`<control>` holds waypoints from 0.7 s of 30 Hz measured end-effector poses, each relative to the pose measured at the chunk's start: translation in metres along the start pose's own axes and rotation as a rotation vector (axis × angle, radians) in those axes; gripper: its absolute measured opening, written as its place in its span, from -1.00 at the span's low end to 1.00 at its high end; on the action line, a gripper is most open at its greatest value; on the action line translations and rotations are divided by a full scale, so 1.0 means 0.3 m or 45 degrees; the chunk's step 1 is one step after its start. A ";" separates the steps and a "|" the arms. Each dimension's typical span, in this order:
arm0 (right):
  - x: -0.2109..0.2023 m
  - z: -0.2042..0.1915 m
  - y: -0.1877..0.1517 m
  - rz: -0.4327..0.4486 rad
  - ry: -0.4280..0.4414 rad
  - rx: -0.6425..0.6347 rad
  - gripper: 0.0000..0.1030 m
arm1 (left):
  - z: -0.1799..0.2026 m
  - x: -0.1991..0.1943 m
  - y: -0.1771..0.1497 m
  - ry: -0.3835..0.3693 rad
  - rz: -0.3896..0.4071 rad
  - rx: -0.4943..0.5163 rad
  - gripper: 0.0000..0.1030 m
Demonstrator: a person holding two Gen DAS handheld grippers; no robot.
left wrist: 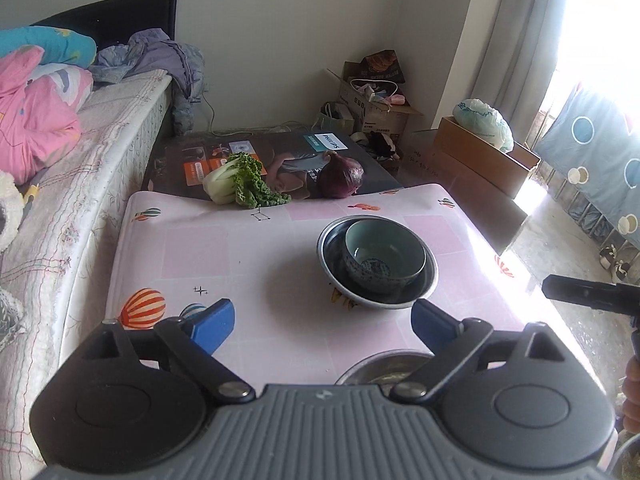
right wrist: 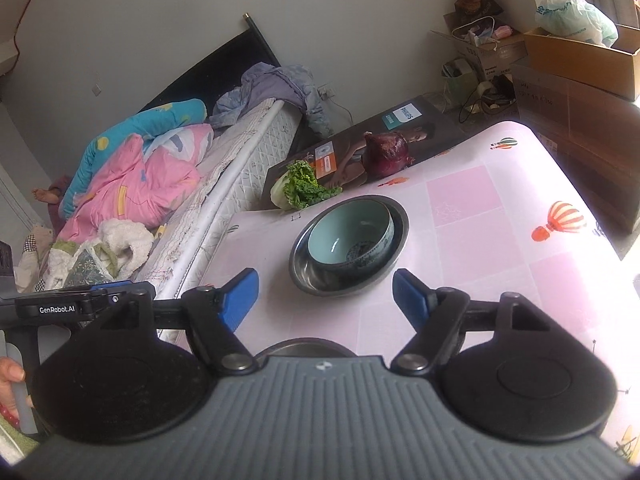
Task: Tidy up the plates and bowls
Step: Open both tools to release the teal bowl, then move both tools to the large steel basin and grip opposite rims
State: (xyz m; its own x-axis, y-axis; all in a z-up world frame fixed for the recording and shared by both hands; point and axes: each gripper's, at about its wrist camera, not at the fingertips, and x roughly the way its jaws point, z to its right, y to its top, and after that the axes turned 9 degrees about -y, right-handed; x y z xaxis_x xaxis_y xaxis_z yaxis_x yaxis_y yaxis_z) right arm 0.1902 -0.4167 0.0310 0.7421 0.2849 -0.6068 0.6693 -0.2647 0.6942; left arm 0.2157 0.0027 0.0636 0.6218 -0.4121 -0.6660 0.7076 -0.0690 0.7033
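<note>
On the pink balloon-print table (left wrist: 200, 248) (right wrist: 480, 240) stands a steel bowl (left wrist: 329, 250) (right wrist: 308, 270) with a teal ceramic bowl (left wrist: 384, 246) (right wrist: 340, 236) nested upright inside it. My left gripper (left wrist: 323, 320) is open just short of the steel bowl's near rim, with nothing between its blue pads. My right gripper (right wrist: 326, 292) is open too, just short of the same bowl, and holds nothing. A second steel bowl (left wrist: 376, 368) (right wrist: 304, 347) lies close under both grippers, mostly hidden by their bodies.
A leafy green vegetable (left wrist: 236, 184) (right wrist: 304, 188) and a purple onion (left wrist: 340, 178) (right wrist: 386, 154) lie at the table's far edge, against a flat dark box (left wrist: 240, 152). A bed (left wrist: 80, 160) runs along the left. Cardboard boxes (left wrist: 480, 156) stand far right.
</note>
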 end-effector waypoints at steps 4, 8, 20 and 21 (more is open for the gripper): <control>-0.114 -0.045 -0.155 0.042 -0.078 -0.012 0.53 | -0.053 -0.126 -0.152 0.038 0.042 -0.077 0.93; -0.196 -0.117 -0.291 0.090 -0.171 -0.091 0.68 | -0.108 -0.220 -0.306 0.123 0.082 -0.142 0.93; -0.186 -0.360 -0.579 -0.040 -0.045 -0.182 0.74 | -0.240 -0.331 -0.677 0.246 0.062 -0.317 0.94; -0.170 -0.378 -0.600 -0.063 -0.033 -0.185 0.74 | -0.247 -0.326 -0.696 0.247 0.047 -0.316 0.94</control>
State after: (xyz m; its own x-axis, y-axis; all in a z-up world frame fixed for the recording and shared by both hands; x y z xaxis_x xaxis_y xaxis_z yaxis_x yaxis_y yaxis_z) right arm 0.0277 -0.2791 -0.0192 0.7103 0.2702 -0.6500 0.6940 -0.1144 0.7108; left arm 0.0321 0.1246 -0.0366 0.6839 -0.2277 -0.6931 0.7290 0.1763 0.6614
